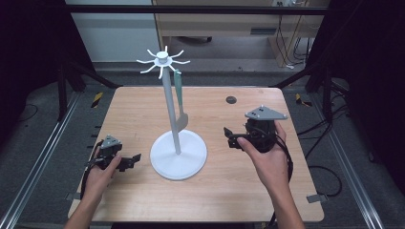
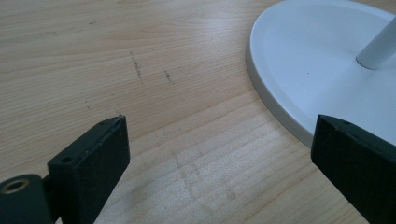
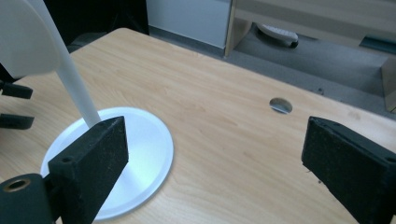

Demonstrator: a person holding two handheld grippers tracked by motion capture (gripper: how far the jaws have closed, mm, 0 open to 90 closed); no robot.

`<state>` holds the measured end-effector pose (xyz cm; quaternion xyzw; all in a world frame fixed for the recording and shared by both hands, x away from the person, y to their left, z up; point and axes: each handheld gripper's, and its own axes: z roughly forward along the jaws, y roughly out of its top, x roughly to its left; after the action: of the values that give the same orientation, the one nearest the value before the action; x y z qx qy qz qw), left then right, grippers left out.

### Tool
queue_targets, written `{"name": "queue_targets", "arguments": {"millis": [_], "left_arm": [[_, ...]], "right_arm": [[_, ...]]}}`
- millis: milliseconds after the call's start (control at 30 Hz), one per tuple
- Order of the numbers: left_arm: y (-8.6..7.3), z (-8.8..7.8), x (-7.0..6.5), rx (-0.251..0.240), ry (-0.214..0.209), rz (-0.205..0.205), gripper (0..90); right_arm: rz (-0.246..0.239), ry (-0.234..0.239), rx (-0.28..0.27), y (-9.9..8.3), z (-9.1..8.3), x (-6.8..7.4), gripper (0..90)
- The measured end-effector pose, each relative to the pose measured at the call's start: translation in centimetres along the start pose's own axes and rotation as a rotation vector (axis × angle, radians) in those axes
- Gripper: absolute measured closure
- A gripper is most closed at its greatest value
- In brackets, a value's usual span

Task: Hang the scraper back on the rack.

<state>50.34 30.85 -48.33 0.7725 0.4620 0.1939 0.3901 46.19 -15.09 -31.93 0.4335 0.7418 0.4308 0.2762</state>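
A white hook stand (image 1: 166, 98) rises from a round base (image 1: 193, 160) at the table's middle. A spatula (image 1: 179, 102) with a green handle hangs from one top hook, its pale blade beside the pole. My left gripper (image 1: 131, 162) rests low at the base's left, open and holding nothing. In the left gripper view its jaws (image 2: 219, 126) stand wide over bare wood, with the base (image 2: 308, 70) at the right. My right gripper (image 1: 229, 137) hovers to the right of the base, open and empty. The right gripper view (image 3: 215, 126) shows the pole (image 3: 70, 74) and base (image 3: 144, 149).
The wooden table (image 1: 143, 109) has a small round cable hole (image 1: 231, 99) at the back right, which also appears as the hole (image 3: 280, 105) in the right gripper view. Dark frame rails flank the table. A wooden cabinet stands beyond its far edge.
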Motion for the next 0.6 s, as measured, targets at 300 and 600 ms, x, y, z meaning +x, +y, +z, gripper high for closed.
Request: {"name": "queue_targets", "arguments": {"millis": [300, 600], "left_arm": [[-0.1, 0.0, -0.1, 0.003, 0.005, 0.008, 4.2], [0.0, -0.1, -0.1, -0.016, 0.004, 0.011, 4.0]], "right_arm": [[0.018, -0.008, 0.035, -4.9, 1.5, -0.6, 7.7], [0.075, -0.003, 0.064, -9.1, 2.8, -1.9, 13.9]]}}
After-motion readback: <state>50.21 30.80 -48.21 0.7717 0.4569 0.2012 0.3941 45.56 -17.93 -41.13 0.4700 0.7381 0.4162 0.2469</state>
